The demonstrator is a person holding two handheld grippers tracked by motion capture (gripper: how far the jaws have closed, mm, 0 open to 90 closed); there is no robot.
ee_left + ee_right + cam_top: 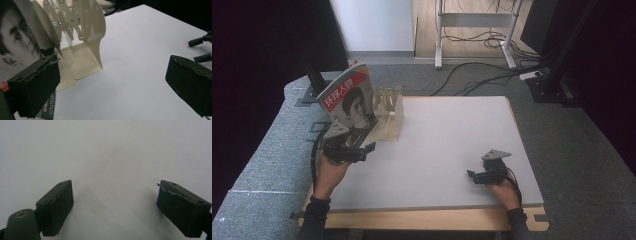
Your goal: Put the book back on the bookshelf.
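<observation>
From the high view, a magazine with a portrait cover stands tilted against the left end of the cream expanding book rack, which sits at the far left part of the white counter. The lean looks deliberate: the rack props the magazine so it need not be held. The left claw is just in front of the rack, at the magazine's lower edge, while the right claw rests well to the right of the rack, near the counter's front edge (apparently parked, out of the way).

In the left gripper view, the rack rises just ahead, with the magazine to its left behind the left jaw. The left claw is released, jaws spread wide with bare counter between them; whether the left jaw brushes the cover I cannot tell. The other gripper's tips show at the right edge.

In the right gripper view, the right claw is also released, jaws wide apart, holding nothing, pointing at plain counter away from the rack.
</observation>
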